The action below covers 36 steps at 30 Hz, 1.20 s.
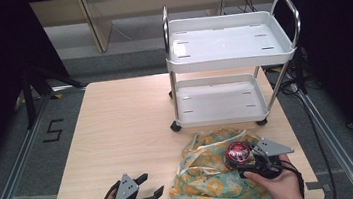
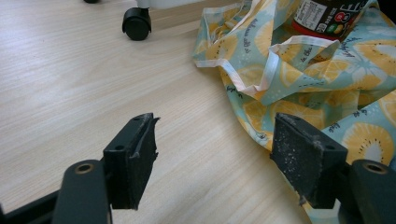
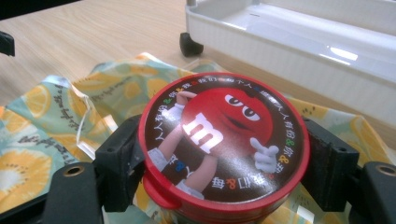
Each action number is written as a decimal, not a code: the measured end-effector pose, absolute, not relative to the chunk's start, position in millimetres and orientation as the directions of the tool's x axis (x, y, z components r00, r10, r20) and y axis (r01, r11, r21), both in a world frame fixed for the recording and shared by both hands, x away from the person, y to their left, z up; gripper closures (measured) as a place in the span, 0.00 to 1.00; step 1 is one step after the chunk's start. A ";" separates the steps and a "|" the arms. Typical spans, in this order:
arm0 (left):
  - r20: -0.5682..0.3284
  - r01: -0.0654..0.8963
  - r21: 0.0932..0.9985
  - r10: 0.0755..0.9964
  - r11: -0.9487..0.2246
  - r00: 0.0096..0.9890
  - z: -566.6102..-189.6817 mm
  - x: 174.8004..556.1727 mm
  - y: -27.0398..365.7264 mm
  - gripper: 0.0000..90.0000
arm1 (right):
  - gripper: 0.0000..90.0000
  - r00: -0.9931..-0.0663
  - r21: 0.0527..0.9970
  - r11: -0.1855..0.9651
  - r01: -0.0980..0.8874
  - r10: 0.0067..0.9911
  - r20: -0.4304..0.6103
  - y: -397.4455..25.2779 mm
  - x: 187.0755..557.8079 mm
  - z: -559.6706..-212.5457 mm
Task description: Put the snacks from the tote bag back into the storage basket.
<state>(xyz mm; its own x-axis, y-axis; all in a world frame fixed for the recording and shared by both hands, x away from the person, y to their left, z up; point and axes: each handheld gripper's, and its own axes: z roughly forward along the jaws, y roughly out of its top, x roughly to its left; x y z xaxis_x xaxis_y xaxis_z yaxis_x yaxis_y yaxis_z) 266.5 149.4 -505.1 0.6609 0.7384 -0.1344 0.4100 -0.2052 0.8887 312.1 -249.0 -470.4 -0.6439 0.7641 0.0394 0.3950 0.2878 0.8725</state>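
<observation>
Two jaws of the right gripper [image 3: 224, 163] are clamping the rigid, slick red-lidded round candy tub [image 3: 224, 144] at its sides near the table's front right corner; left gripper [image 2: 224, 158] is hovering wide open, empty.

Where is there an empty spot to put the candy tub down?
Both white trays of the cart are bare, top and bottom. The wooden table is bare left of the cart, back from the left gripper. It is crowded at the front right: the lemon-print bag lies crumpled there, and the right gripper holds the candy tub over it.
</observation>
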 end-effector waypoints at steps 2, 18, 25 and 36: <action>-0.110 0.396 0.888 0.730 -0.232 0.674 -505.0 267.8 150.5 0.34 | 0.30 -0.655 0.878 0.296 0.377 0.755 0.026 -248.6 314.8 -469.6; -0.106 0.390 0.890 0.725 -0.236 0.680 -504.4 266.6 149.5 0.34 | 0.30 -0.654 0.894 0.278 0.352 0.756 0.022 -238.1 319.2 -457.8; -0.110 0.388 0.892 0.722 -0.231 0.683 -504.7 266.9 149.2 0.34 | 0.30 -0.652 0.901 0.275 0.336 0.758 0.011 -233.7 321.2 -452.6; -0.136 0.406 0.891 0.733 -0.204 0.666 -505.4 265.9 148.0 0.33 | 0.30 -0.647 0.903 0.278 0.329 0.763 0.001 -231.5 324.3 -447.0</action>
<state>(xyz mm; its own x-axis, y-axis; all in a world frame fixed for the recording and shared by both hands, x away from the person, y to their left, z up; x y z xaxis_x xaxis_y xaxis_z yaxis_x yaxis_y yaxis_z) 265.9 148.0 -505.4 0.6665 0.7330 -0.1359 0.4065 -0.2044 0.8905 324.3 -231.5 -447.0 -0.6467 0.7628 0.0007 0.3288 0.2780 0.9026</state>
